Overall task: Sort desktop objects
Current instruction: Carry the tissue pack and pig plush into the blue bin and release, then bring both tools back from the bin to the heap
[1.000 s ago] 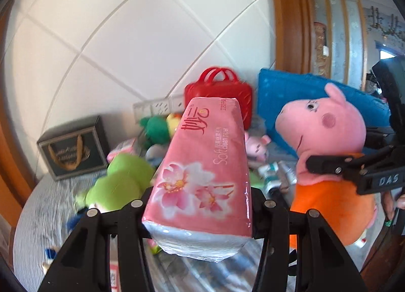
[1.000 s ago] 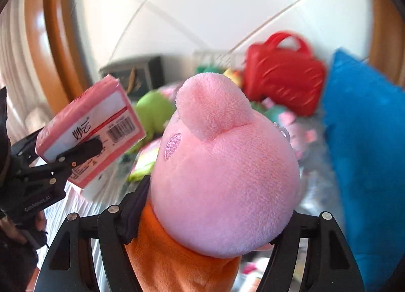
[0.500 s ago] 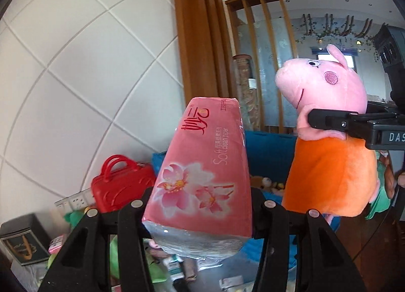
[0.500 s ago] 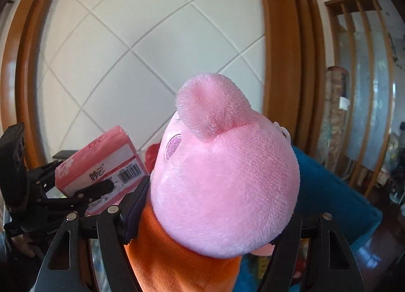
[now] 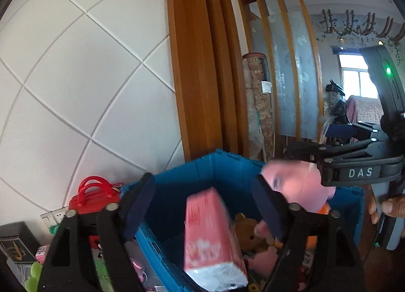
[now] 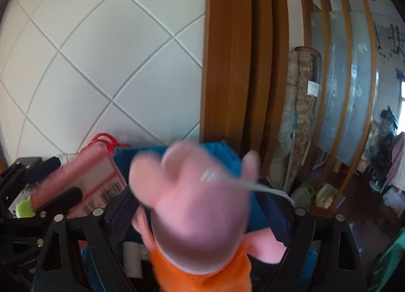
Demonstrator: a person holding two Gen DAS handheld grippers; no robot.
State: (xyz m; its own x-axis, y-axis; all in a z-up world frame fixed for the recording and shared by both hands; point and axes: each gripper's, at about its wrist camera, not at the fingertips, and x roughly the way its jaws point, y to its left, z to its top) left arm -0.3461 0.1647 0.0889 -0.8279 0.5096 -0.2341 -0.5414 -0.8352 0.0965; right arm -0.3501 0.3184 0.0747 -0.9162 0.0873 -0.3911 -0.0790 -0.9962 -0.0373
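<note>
A: Fingers (image 5: 268, 211) of both grippers have just sprung wide, pads clear of their loads.

B: Below them, the pink plastic-wrapped tissue pack (image 5: 212, 239), long axis pointing away, and pink plush pig in orange (image 6: 200, 218) drop toward the blue plastic crate (image 5: 202, 173).

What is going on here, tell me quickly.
A person is sorting clutter into a blue crate, with a tool in each hand. The left tool has just been opening, and the pink tissue pack sits loose between its fingers above the crate. The right tool has just been opening too, letting go of the pink pig plush. Other toys already lie inside.
</note>
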